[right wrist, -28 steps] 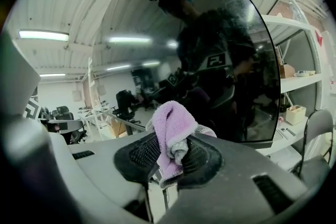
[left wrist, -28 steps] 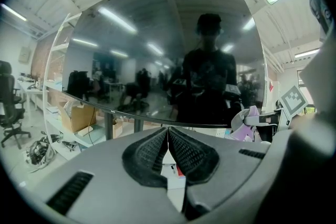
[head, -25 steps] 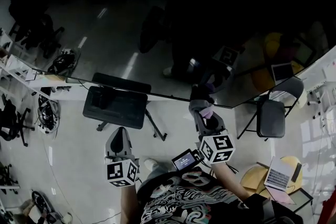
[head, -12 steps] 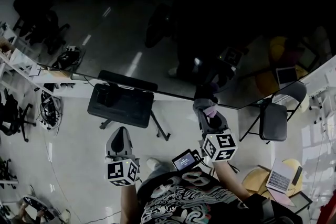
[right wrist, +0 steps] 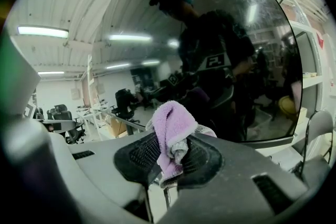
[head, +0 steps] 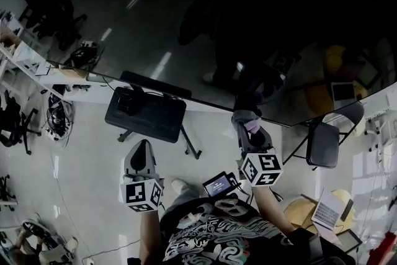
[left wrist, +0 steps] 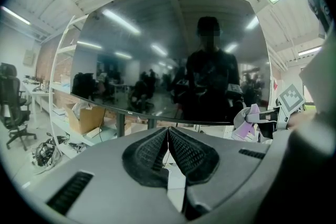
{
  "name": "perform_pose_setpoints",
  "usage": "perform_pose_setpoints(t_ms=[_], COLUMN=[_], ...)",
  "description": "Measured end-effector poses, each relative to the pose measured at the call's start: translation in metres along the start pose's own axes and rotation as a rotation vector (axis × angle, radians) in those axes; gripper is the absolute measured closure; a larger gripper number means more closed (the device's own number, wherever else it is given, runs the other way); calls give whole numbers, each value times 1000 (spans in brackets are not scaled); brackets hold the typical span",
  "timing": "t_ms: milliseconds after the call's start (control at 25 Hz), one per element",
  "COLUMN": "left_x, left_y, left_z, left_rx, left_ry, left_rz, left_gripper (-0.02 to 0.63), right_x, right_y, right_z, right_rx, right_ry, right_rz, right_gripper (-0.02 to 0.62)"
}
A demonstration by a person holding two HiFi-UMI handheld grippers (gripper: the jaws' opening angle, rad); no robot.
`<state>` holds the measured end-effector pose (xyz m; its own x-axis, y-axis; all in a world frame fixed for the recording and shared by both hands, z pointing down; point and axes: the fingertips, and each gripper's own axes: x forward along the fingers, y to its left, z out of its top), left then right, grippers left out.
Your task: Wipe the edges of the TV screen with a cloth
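Observation:
The big dark TV screen (head: 186, 22) fills the upper head view, and its lower edge (head: 205, 105) runs across the middle. My right gripper (head: 249, 126) is shut on a purple cloth (head: 251, 125) and holds it at that lower edge, right of centre. In the right gripper view the cloth (right wrist: 173, 126) bulges out between the pads (right wrist: 139, 155), close to the screen (right wrist: 236, 60). My left gripper (head: 141, 147) hangs lower left, away from the screen, jaws shut on nothing (left wrist: 168, 132). From the left gripper view the cloth (left wrist: 251, 119) shows at the right under the screen (left wrist: 157, 60).
A black TV stand base (head: 146, 115) sits on the floor below the screen's lower edge. A folding chair (head: 322, 143) stands at the right, with a laptop (head: 325, 211) on a round table nearer me. White shelving (head: 28, 65) and office chairs line the left.
The head view has drifted a little. My right gripper with the cloth stays at the screen's lower edge, shifted slightly right. The left gripper has barely moved.

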<state>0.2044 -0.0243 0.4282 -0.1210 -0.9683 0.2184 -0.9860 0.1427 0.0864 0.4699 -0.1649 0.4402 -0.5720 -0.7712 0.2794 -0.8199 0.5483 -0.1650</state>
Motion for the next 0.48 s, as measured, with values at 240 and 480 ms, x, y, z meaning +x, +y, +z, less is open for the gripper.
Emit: perform_pose_setpoints(t_ms=[240,480], left_x=[7,20], left_y=[7,9], left_z=[0,-2], left_rx=[10,58], left_ry=[0,23], left_rz=[-12,-34], left_gripper=[589,589], right_x=[3,10], right_y=[6,14], right_z=[-2,-2], right_rx=[-4,-10], right_ry=[-2,-3], right_rz=[-11,-21], right_gripper=[485,485])
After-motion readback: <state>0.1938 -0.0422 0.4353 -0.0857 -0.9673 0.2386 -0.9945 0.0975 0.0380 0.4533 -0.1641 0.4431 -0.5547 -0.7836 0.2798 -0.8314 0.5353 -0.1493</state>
